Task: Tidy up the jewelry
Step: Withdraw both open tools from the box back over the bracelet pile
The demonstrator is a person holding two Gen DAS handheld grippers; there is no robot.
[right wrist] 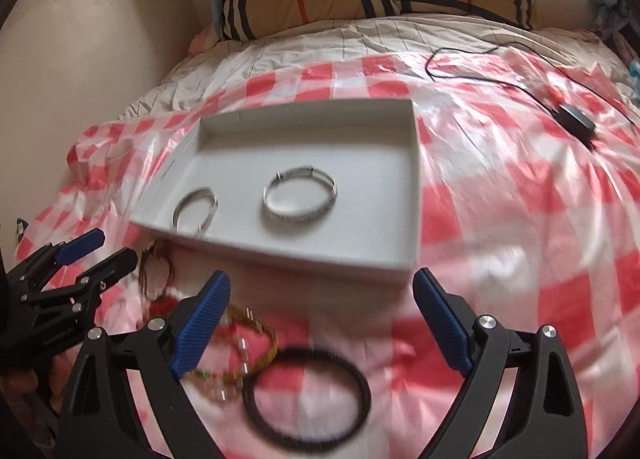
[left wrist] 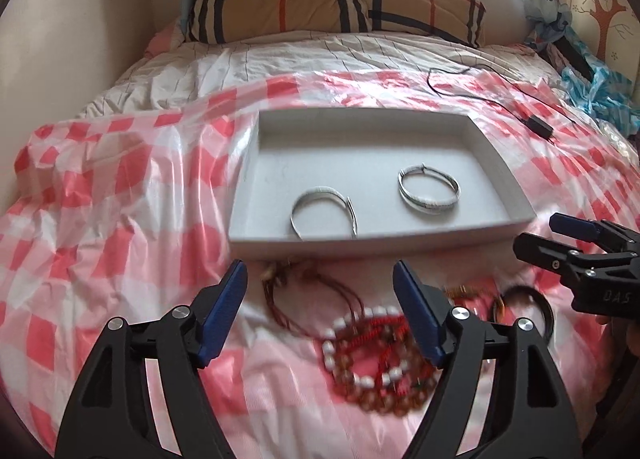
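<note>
Bed (left wrist: 120,187) under checked plastic; white tray (left wrist: 492,163) holds two silver bangles.
Left tongs (left wrist: 320,279), released and empty, hover over the beaded bracelet (left wrist: 372,371); right tongs (right wrist: 322,291), also released, over the black ring (right wrist: 308,399).

both wrist views look steeply down, close over the bed, sharing the tray (left wrist: 496,179) (left view further left).

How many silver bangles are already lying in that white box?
2. One silver bangle lies near the front left corner of the white box; the other silver bangle lies near its middle. Both sit flat on the floor, apart. None appears hidden.
</note>
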